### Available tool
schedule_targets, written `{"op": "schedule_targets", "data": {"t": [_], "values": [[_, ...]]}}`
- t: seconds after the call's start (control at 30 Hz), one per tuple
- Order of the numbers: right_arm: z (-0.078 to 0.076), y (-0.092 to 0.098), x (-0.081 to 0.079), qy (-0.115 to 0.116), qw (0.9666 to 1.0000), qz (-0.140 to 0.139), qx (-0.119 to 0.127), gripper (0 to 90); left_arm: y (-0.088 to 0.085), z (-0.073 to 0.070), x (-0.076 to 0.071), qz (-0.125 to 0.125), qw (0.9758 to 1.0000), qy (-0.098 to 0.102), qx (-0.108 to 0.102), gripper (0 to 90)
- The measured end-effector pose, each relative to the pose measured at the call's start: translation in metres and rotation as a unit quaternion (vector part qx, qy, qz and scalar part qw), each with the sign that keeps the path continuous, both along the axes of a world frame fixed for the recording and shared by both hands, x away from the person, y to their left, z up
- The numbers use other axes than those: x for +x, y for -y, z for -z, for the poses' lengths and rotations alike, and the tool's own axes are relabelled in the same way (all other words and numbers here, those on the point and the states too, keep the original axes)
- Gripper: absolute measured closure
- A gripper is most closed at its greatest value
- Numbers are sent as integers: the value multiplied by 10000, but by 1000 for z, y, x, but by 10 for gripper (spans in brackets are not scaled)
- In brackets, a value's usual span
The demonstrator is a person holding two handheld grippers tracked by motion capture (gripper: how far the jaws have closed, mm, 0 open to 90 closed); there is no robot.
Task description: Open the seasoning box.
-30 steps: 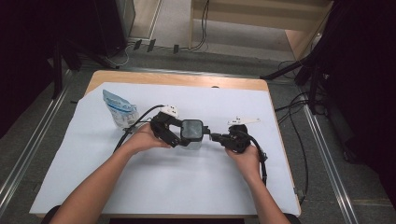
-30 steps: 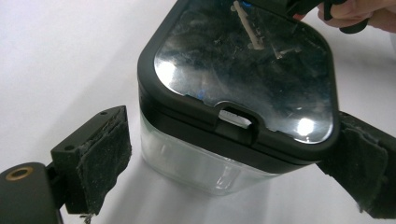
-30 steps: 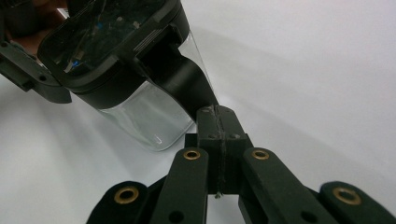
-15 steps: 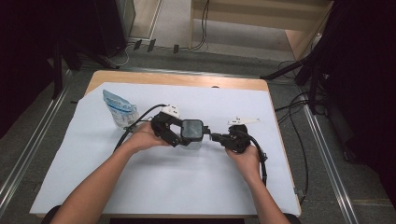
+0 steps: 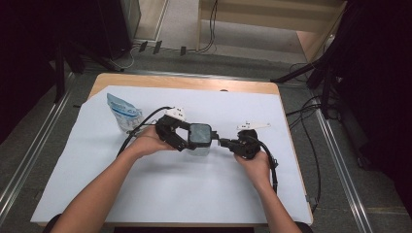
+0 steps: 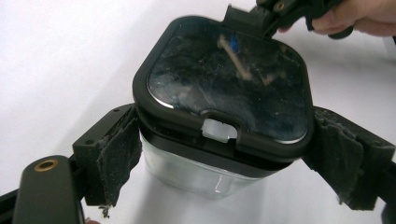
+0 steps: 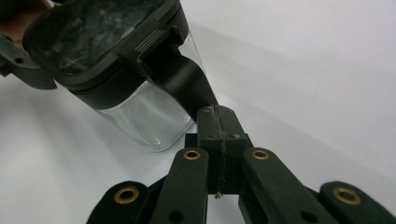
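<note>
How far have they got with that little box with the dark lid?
Gripped already: the left gripper clamps the clear container at both sides. In hand: the right gripper, jaws shut, meets the lid's edge. Left: the lid is still on, and the blue pouch lies untouched.

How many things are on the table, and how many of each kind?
Grippers: 2, the left gripper and the right gripper
Jar with a black lid: 1
Blue-and-white bag: 1
White sheet covering the table: 1
Total: 5
</note>
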State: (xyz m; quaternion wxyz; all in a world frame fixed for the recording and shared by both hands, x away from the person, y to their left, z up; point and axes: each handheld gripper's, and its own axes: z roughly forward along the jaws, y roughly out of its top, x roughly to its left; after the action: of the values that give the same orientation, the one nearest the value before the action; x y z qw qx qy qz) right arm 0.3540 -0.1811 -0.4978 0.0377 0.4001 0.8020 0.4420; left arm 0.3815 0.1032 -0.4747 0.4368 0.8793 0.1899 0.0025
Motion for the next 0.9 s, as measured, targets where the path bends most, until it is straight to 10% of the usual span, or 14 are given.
{"op": "schedule_targets", "data": {"t": [0.7, 0.9], "values": [[-1, 0, 0, -12, 10000, -31, 14, 900, -6, -19, -3, 27, 9999, 58, 110, 185], [-1, 0, 0, -27, 10000, -58, 11, 900, -14, -28, -4, 72, 9999, -24, -135, 373]]}}
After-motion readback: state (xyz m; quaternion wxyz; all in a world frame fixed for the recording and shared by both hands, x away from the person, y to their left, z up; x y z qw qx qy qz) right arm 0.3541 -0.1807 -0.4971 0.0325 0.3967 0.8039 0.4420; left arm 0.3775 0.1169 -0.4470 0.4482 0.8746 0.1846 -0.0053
